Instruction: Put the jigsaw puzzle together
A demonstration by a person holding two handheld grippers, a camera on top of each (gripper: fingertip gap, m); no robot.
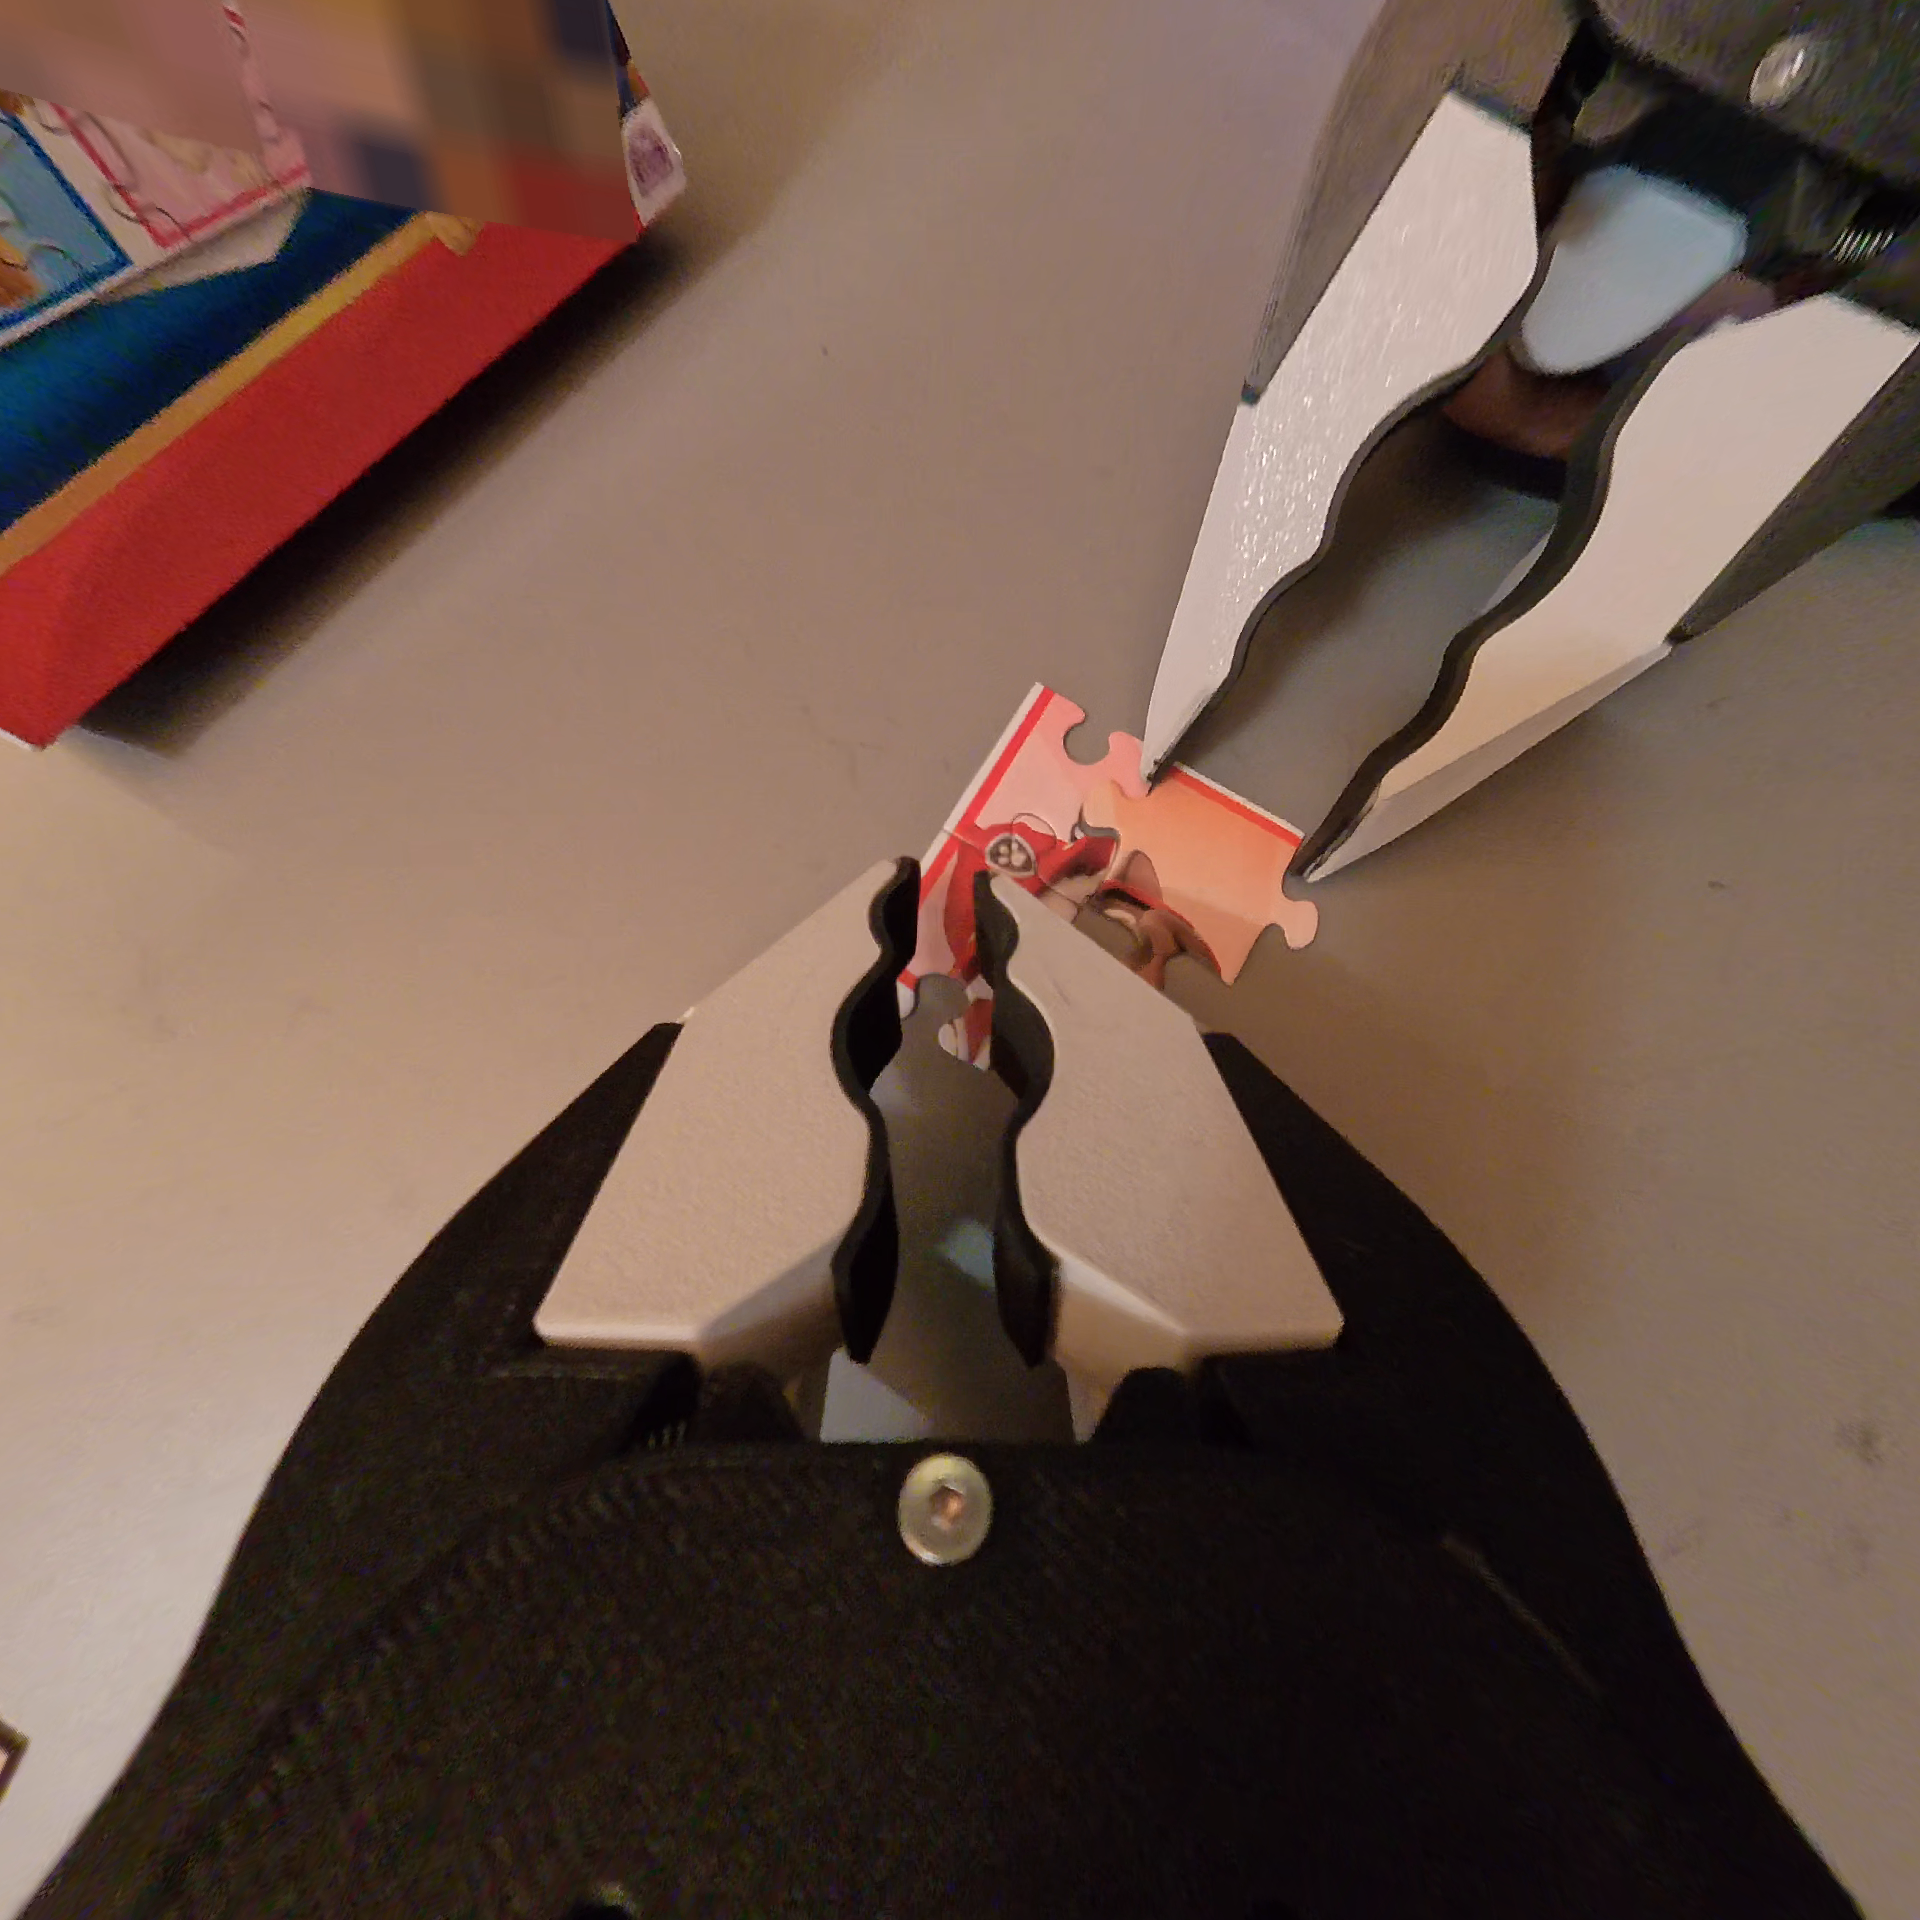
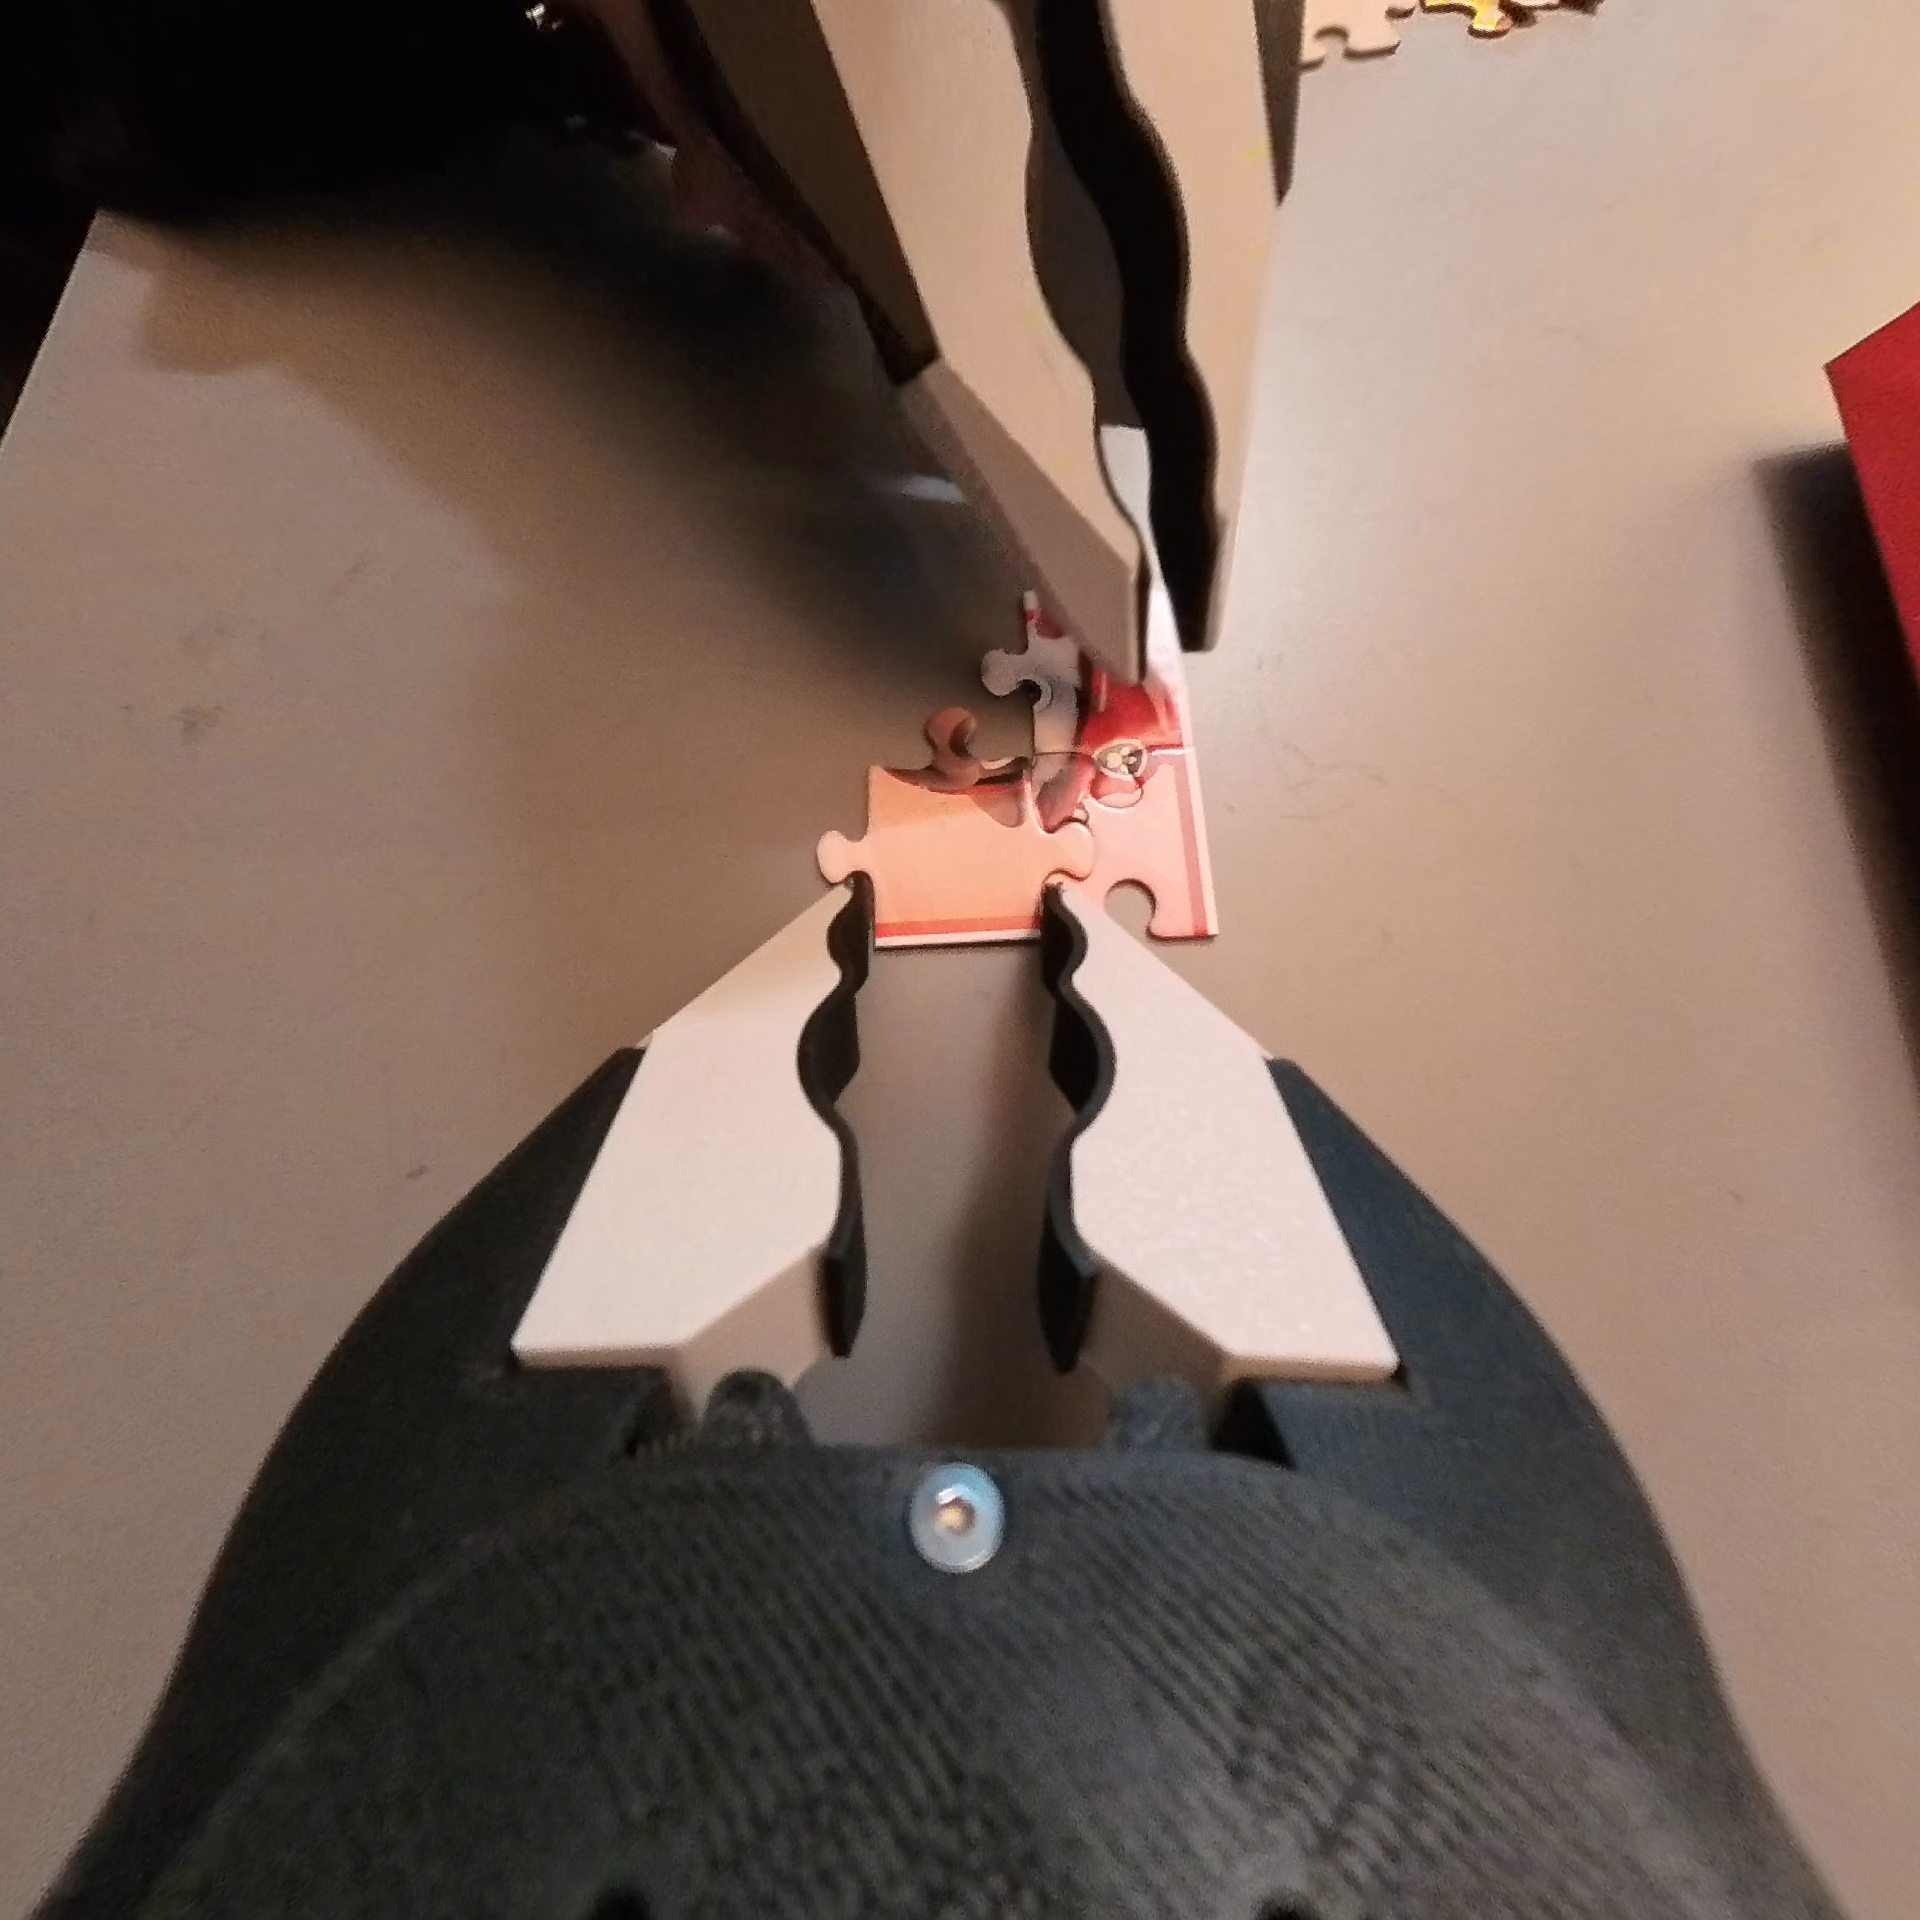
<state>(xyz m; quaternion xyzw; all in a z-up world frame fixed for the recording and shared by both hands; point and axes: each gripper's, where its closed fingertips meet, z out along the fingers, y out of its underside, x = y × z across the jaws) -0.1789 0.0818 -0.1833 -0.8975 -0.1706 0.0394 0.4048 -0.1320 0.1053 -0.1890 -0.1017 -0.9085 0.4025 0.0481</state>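
Both grippers meet at a small cluster of joined puzzle pieces on the beige table.

My left gripper (image 1: 940,883) is nearly closed, tips over the red piece (image 1: 951,914); I can't tell if it pinches. My right gripper (image 2: 951,899) stands wider, pads against the orange piece's (image 2: 956,862) two sides. Farther off sits a red box (image 1: 260,416).

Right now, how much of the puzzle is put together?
Done: three pieces look joined, the orange piece, the pink corner piece and the red piece. In hand: the right gripper has a fingertip at each side of the orange piece; the left gripper, its fingers close together, is over the red piece. Left: open notches show, and loose pieces lie farther off.
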